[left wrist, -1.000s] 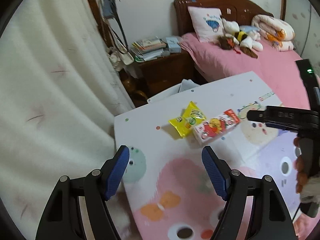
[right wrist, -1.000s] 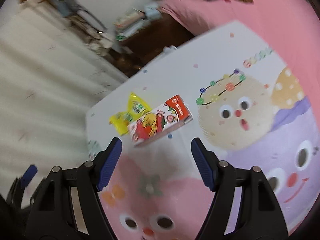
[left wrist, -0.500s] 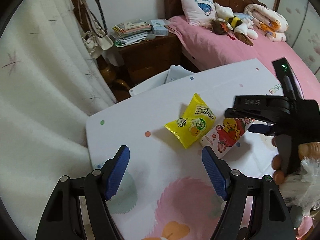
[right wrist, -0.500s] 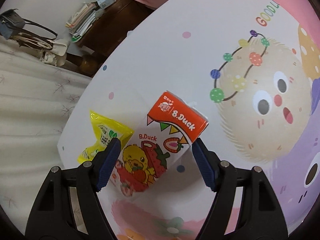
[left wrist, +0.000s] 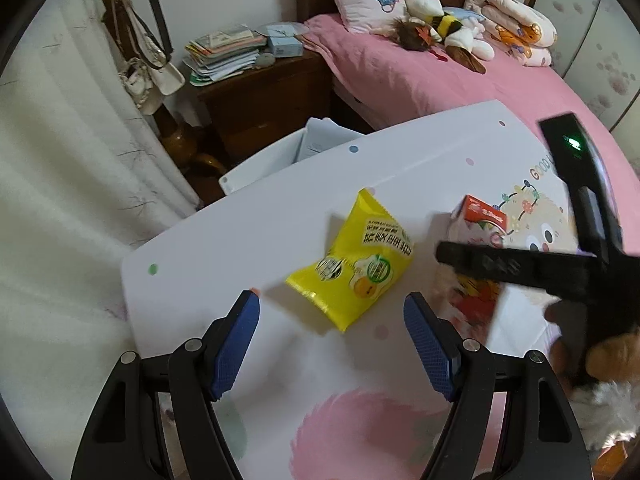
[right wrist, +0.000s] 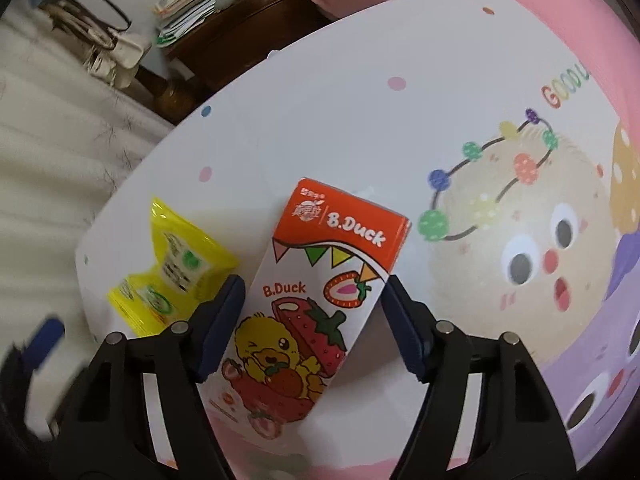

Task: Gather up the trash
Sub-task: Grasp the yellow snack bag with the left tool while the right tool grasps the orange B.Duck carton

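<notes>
We find the right gripper [right wrist: 310, 312] spread wide, its 2 blue pads flanking the lower half of the B.Duck carton [right wrist: 316, 292]; from the right wrist view we cannot tell whether either pad touches it yet. The carton lies flat on the printed table [right wrist: 320, 120], long axis running toward 1 o'clock. We judge it a light, probably empty paperboard box: fairly stiff across its narrow faces yet liable to crush, so a moderate squeeze at mid-length across the 2 long sides looks best. Immediately at its 9 o'clock lies the yellow snack packet [right wrist: 172, 268], beside it, contact uncertain. The left gripper [left wrist: 332, 344] likewise stands open, nothing between its pads, with the packet ahead at 12 o'clock. We expect that film to be soft, slippery and crinkly; pinching a sealed end seems safest. Beyond, at 11 o'clock, a white bin [left wrist: 260, 164] sits by the table edge.
</notes>
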`<state>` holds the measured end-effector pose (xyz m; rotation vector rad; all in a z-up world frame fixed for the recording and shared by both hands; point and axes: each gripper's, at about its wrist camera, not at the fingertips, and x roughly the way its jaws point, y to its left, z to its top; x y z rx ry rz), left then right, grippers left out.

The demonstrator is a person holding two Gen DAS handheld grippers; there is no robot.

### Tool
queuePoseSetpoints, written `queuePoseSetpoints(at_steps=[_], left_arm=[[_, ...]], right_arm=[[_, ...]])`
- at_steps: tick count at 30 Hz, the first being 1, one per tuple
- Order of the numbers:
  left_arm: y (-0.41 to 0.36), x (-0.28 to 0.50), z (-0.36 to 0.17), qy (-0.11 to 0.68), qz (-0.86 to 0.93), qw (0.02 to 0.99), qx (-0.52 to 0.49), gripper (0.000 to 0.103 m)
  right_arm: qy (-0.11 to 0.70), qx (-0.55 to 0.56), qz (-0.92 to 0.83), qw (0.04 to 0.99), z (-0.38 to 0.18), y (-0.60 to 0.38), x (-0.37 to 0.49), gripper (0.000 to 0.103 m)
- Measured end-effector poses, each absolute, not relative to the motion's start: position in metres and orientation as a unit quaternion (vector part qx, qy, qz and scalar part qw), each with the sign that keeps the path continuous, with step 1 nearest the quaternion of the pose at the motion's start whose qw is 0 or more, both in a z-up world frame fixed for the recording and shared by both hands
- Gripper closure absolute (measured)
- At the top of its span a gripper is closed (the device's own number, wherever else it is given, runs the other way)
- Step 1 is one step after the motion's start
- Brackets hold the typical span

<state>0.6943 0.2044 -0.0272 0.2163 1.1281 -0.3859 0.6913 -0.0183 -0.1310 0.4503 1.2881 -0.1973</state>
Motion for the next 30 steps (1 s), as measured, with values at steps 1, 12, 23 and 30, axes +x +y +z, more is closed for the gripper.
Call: queuePoseSetpoints(at_steps=[1, 12, 23, 30], left_arm=[[0.2, 0.699, -0.032, 0.533, -0.185, 0.819, 0.103, 0.027], [0.155, 0.747, -0.098, 0.591, -0.186, 0.777, 0.108, 0.028], [0.145, 0.733, -0.11, 0.599, -0.186, 0.776, 0.075, 0.081], [0.147, 0.66, -0.082, 0.582, -0.174, 0.792, 0.062, 0.082]], right_arm=[[0.595, 0.209, -0.088, 0.772, -0.131, -0.023, 0.688, 0.041], [0.58, 0.274, -0.067, 0.764, -0.126, -0.076, 0.633, 0.047], [0.579, 0.284, -0.041, 0.763, -0.127, -0.087, 0.604, 0.05], [0.579, 0.292, -0.017, 0.761, -0.122, -0.091, 0.561, 0.051]])
